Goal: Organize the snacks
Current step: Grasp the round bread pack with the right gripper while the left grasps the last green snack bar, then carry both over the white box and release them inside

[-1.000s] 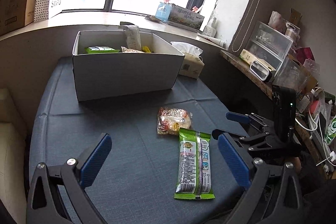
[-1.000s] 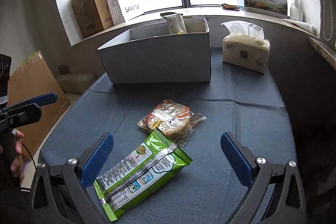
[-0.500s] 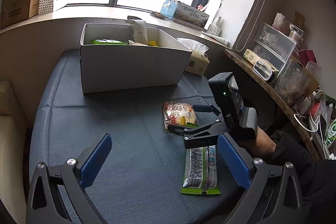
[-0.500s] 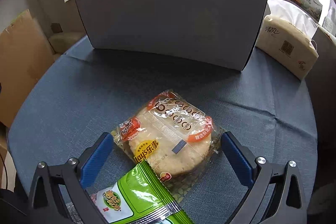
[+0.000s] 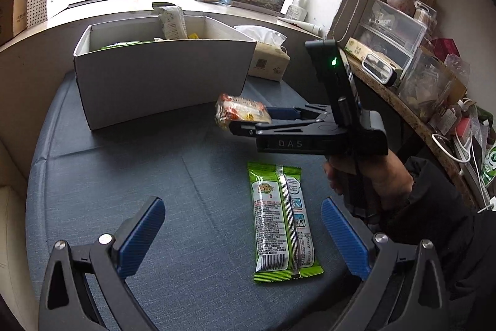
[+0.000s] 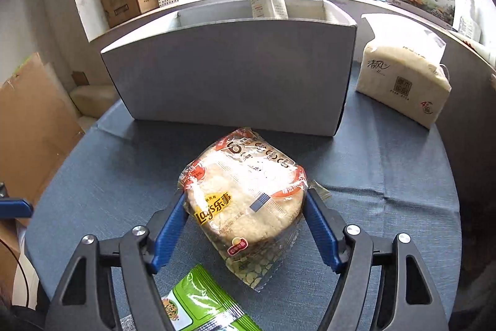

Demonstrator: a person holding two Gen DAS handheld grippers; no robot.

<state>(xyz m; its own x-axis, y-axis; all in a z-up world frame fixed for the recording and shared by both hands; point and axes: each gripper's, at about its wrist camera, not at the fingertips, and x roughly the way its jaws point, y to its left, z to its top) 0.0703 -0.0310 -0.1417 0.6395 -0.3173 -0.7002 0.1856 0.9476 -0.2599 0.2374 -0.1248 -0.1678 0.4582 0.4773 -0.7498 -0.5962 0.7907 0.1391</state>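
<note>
Right gripper (image 6: 246, 213) clamped on both sides of a clear-wrapped round Lay's rice-cracker packet (image 6: 245, 197), lifted clear of the dark blue cloth tabletop (image 5: 192, 176). Left gripper (image 5: 245, 234) spread wide and empty, low over the near tabletop. Between its fingers, right of centre, a flat green foil snack bar packet (image 5: 282, 222) lying on the cloth. Farther back, an open grey cardboard box (image 6: 232, 70) already holding snacks, with a beige tissue pack (image 6: 403, 82) to its right. Carry step under way, apparently; next likely need: raising the packet above the near wall, then releasing inside
</note>
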